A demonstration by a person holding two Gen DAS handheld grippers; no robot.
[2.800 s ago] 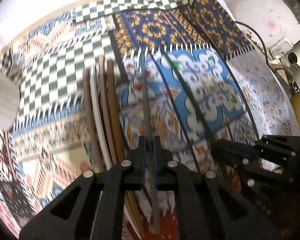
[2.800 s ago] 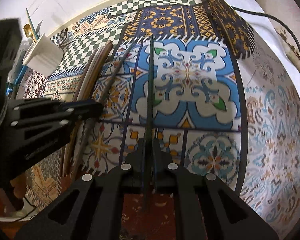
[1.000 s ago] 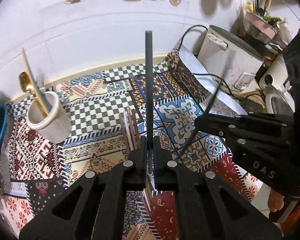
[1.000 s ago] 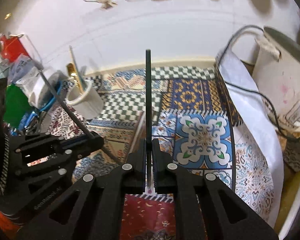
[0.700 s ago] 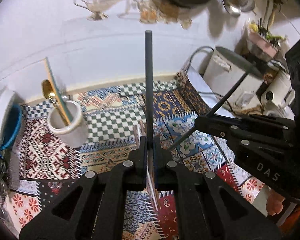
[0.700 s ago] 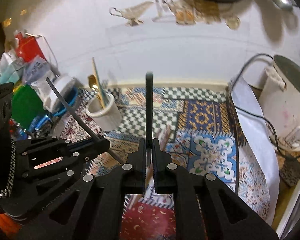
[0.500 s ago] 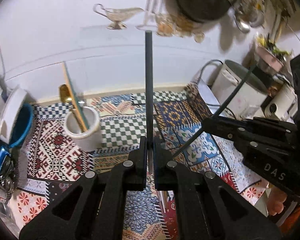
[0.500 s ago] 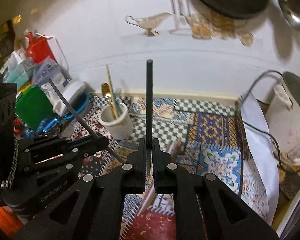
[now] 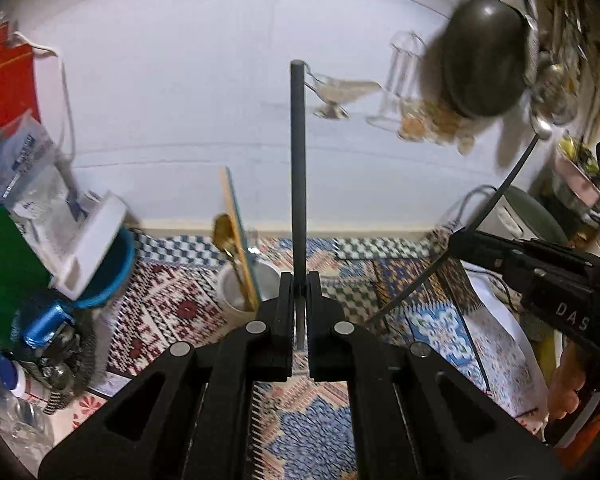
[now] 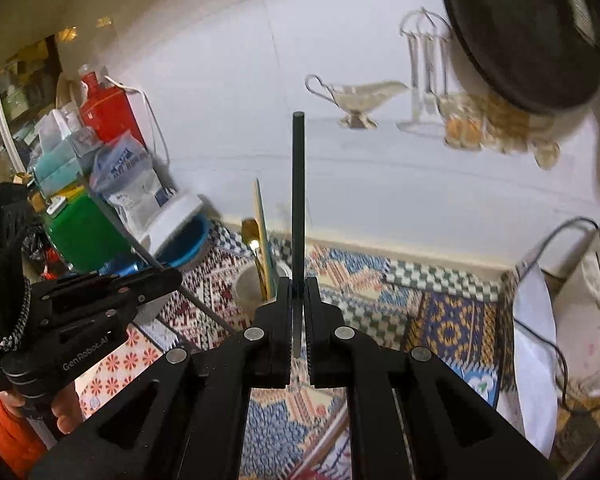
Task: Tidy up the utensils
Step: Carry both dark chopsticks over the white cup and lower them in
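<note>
My left gripper [image 9: 299, 280] is shut on a dark grey chopstick [image 9: 299, 184] that sticks straight up from its jaws. Just left of its fingertips stands a white cup [image 9: 234, 292] holding a gold spoon [image 9: 224, 236] and a flat wooden stick. My right gripper [image 10: 298, 284] is shut on a black chopstick [image 10: 298, 208], also pointing up, with the same cup [image 10: 246, 288] just beyond and left of its tips. Each gripper shows in the other's view: the right gripper [image 9: 458, 242] and the left gripper [image 10: 174, 276], both lifted above the patterned mat [image 9: 168, 308].
A blue bowl [image 9: 112, 276] with a white lid, a green container [image 10: 84, 232] and bags crowd the left. A white appliance [image 10: 584, 292] with a cable stands on the right. A dark pan [image 9: 484, 56] hangs on the wall. Wooden chopsticks [image 10: 324, 440] lie on the mat below.
Both grippers have risen from the mat with their chopsticks and swung toward the wall. The cup now sits right by the fingertips, and much more wall shows.
</note>
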